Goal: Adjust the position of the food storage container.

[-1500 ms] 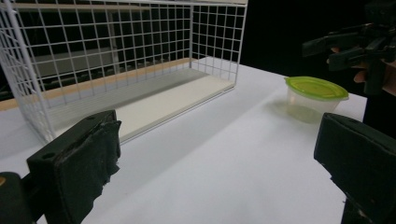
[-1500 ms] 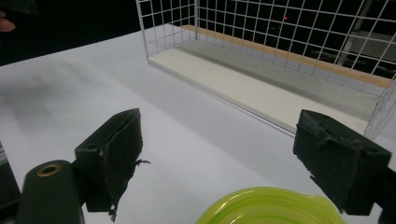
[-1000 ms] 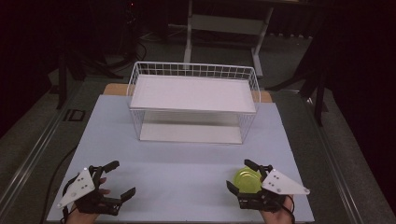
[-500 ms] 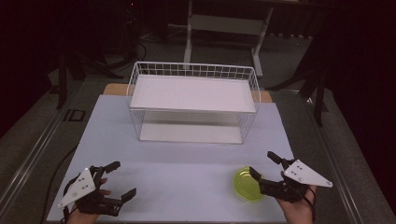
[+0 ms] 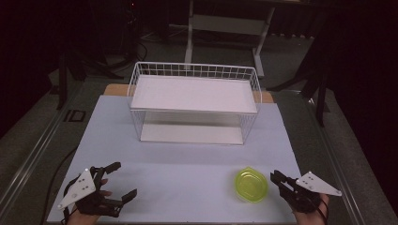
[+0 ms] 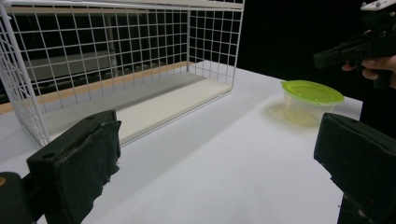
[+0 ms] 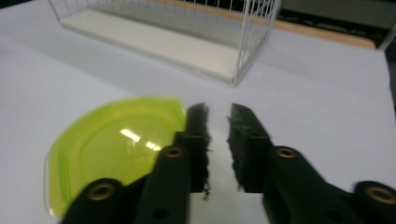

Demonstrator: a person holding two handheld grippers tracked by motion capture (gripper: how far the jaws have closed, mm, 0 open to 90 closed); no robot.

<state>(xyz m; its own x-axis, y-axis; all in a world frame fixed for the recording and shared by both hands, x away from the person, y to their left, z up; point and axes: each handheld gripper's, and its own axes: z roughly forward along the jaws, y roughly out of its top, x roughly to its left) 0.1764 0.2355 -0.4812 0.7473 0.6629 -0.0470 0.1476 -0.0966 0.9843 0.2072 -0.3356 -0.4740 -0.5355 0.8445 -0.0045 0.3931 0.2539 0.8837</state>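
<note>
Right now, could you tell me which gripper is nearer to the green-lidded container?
The right gripper sits just beside the green-lidded container, not holding it. The left gripper rests far across the table.

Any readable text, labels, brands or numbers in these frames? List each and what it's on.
None readable.
The green-lidded container: no label or print shows on the lid or the clear body.
The white wire basket and the white table cover: plain.
A dark rectangular mark on the table's left rim, in the high view: a shape, too small to read as text.
Both grippers' grey plates: bare apart from screws.
</note>
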